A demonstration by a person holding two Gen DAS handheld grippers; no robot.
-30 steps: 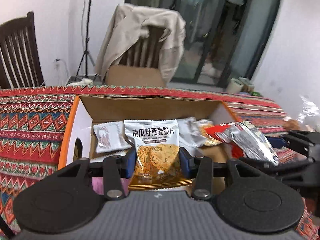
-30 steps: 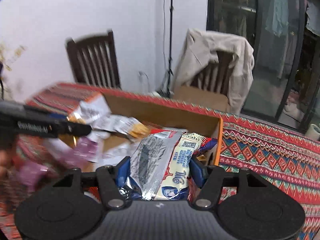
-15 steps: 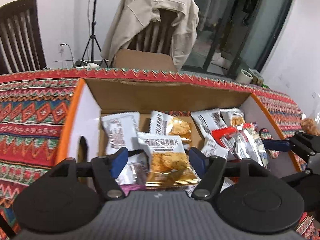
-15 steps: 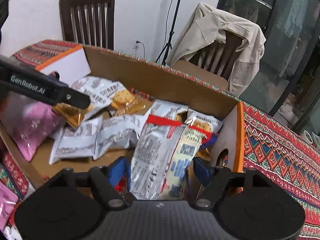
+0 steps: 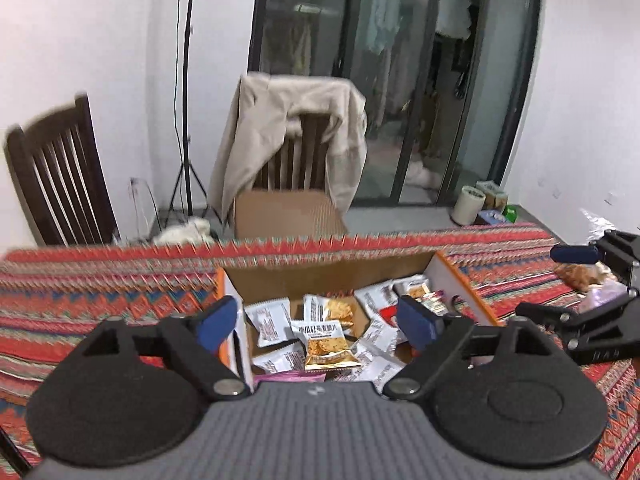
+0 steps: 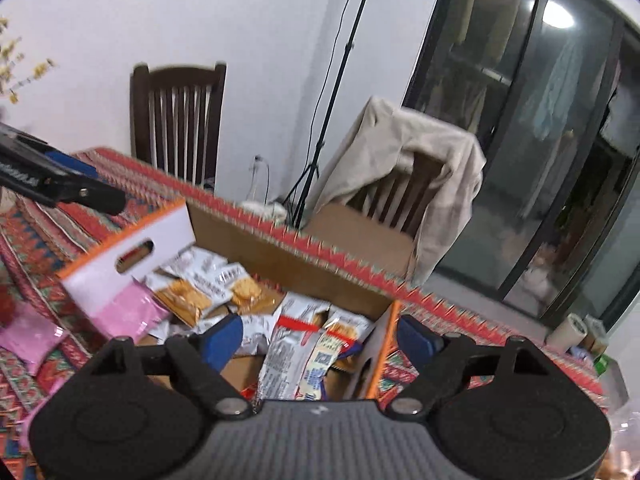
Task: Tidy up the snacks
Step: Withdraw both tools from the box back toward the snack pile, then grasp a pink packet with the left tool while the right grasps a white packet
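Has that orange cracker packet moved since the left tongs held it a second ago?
Yes. The orange cracker packet dropped from the opening left tongs and now lies inside the cardboard box.

Patterned cloth on the table (image 5: 100, 280) smeared by motion blur, near edge of the cardboard box (image 5: 332, 276) hidden behind the left hand-held gripper (image 5: 320, 322), print on the snack packets (image 5: 326, 338) mostly unreadable, pink packet (image 6: 28, 334) cut off at the frame edge.

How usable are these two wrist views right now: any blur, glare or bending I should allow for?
Left wrist view: tablecloth edge smeared by motion blur, snack packets in the box readable. Right wrist view: cloth edge and box wall streaked, a lamp glares on the glass door. Both: fisheye bends the door frames.
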